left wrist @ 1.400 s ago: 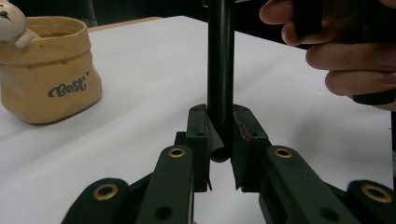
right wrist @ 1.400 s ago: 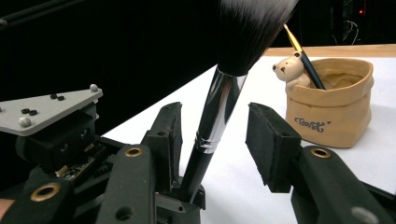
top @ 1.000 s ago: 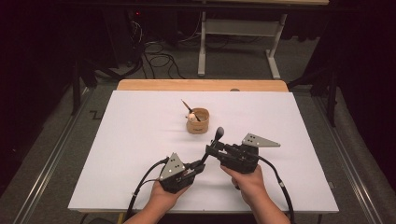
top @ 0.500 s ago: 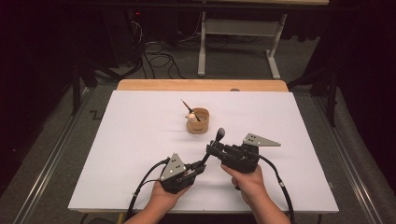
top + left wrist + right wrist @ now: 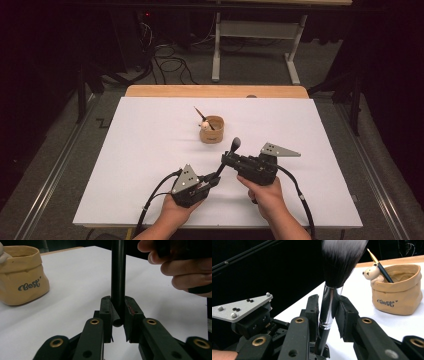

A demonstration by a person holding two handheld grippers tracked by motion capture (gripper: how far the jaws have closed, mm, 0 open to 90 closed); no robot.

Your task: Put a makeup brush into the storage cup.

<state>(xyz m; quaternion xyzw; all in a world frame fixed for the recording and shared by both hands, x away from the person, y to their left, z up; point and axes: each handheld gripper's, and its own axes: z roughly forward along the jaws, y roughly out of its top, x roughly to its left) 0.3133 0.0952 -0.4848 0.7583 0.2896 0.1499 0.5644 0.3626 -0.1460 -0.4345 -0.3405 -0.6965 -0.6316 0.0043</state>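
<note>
A black-handled makeup brush (image 5: 234, 145) stands tilted between my two grippers, its bristles (image 5: 342, 260) upward. My left gripper (image 5: 118, 312) is shut on the lower end of the black handle (image 5: 118, 277); in the high view it (image 5: 214, 179) sits near the table's front. My right gripper (image 5: 329, 307) has just been closing, and its pads now lie against the silver ferrule (image 5: 328, 310) below the bristles. From above, it (image 5: 227, 161) is just right of the left one. A tan bag-shaped cup (image 5: 212, 129) with a small bear figure (image 5: 372, 272) holds a thin pencil-like stick (image 5: 380, 265).
The white tabletop (image 5: 125, 150) stretches left and right of the hands, and a wooden edge (image 5: 215, 91) runs along the back. The cup (image 5: 22, 277) stands a short way beyond the grippers. Cables (image 5: 155, 195) trail toward the front edge.
Both hands and the brush keep their places. The right jaws look slightly narrower around the brush than before.
</note>
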